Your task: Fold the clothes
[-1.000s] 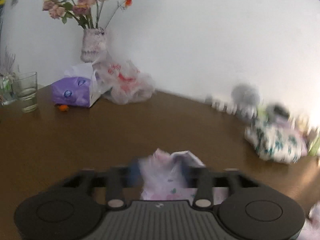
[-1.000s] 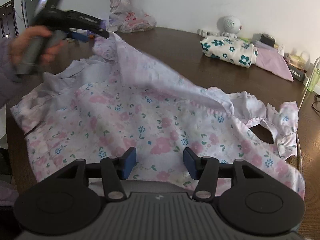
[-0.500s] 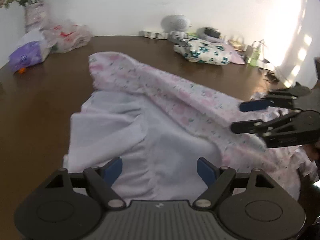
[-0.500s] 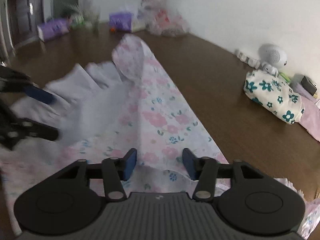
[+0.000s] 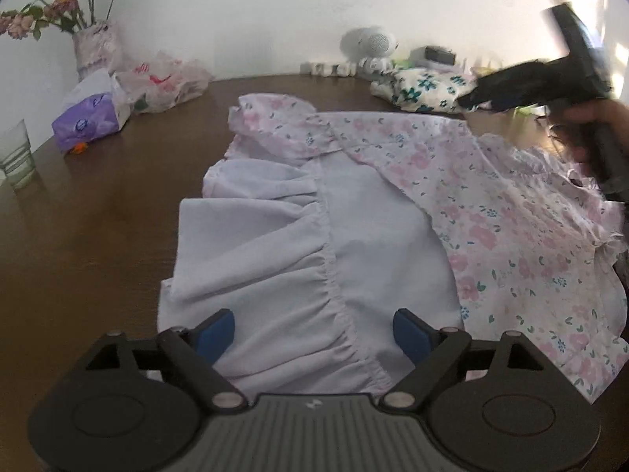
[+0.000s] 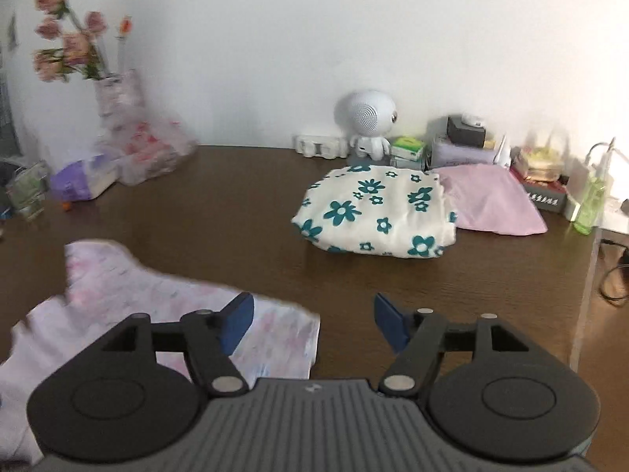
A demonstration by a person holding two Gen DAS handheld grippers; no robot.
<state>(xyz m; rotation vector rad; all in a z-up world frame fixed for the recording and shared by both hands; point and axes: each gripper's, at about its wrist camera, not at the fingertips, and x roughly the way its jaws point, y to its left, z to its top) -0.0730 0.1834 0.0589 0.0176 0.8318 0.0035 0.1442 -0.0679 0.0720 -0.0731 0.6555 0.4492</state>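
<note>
**Both grippers letting go above the floral dress**

The pink floral dress (image 5: 452,181) is lying spread across the brown table (image 5: 98,216), with part of it turned over so its plain white lining is showing in the middle. The left gripper (image 5: 313,324) is hovering low over that pale lining, its blue fingers (image 5: 216,328) spreading wider, cloth lying beneath the gap but neither pad pressing on it. Over on the right, a hand (image 5: 601,133) is carrying the right gripper (image 6: 313,320) above the dress's far edge, blurred in the left wrist view. From its own camera, its fingers (image 6: 238,316) are opening too, and nothing is sitting between them; only a corner of the dress (image 6: 157,303) is lying below the left finger, bare table under the rest.

Further back, a folded white cloth with teal flowers (image 6: 377,212) is resting just beside a folded pink cloth (image 6: 491,200). Against the wall, a small white robot-shaped speaker (image 6: 367,122) is standing. At the far left, a vase of pink roses (image 5: 94,45), a crumpled plastic bag (image 5: 165,86), a purple tissue pack (image 5: 88,122) and a drinking glass (image 5: 15,153) are lining the table's edge.
</note>
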